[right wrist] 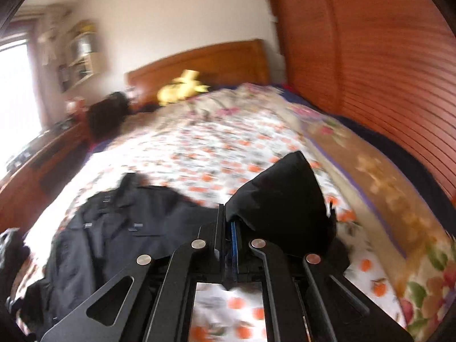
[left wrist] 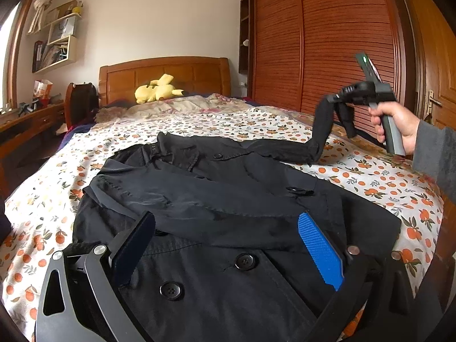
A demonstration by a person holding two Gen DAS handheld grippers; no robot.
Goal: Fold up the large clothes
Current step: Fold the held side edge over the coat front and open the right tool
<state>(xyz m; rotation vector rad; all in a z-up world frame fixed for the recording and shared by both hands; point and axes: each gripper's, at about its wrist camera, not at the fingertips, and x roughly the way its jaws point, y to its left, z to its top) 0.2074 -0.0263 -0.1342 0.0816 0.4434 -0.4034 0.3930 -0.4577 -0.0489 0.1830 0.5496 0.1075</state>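
Observation:
A black buttoned coat (left wrist: 216, 199) lies spread on the bed with one sleeve folded across its chest. My left gripper (left wrist: 228, 245) hovers open just above the coat's front, its blue pad (left wrist: 320, 250) to the right and nothing between the fingers. My right gripper (left wrist: 330, 99) is raised at the right, held by a hand (left wrist: 399, 125), and is shut on the end of the coat's other sleeve (left wrist: 319, 134), which hangs from it. In the blurred right wrist view the right gripper (right wrist: 226, 216) pinches the black sleeve (right wrist: 279, 199) above the coat (right wrist: 119, 228).
The bed (left wrist: 370, 176) has an orange-fruit print sheet and a wooden headboard (left wrist: 165, 77). A yellow plush toy (left wrist: 156, 89) and rumpled bedding lie at the far end. A slatted wooden wardrobe (left wrist: 327, 42) stands at the right, a desk (left wrist: 25, 125) at the left.

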